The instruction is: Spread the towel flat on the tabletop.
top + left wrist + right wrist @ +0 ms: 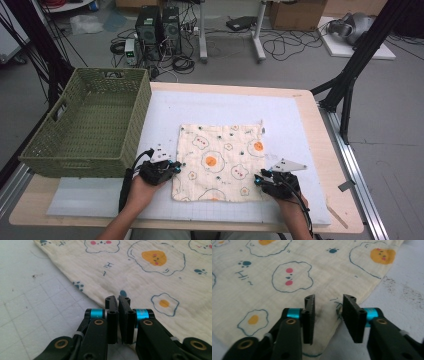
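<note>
A cream cloth (220, 160) printed with fried eggs and bear faces lies spread flat on the white mat (225, 107). My left gripper (175, 166) is at the cloth's left edge near its front corner. In the left gripper view its jaws (118, 301) stand pressed together over the hem of the cloth (150, 277), with only a sliver between them. My right gripper (258, 179) is at the front right corner. Seen from the right gripper view (328, 300), it is open and straddles the edge of the cloth (287, 277).
A green woven basket (142, 115) stands empty at the table's left side, close beside my left hand. The white mat covers most of the wooden table (325, 150). Computers, cables and black stand legs are on the floor beyond.
</note>
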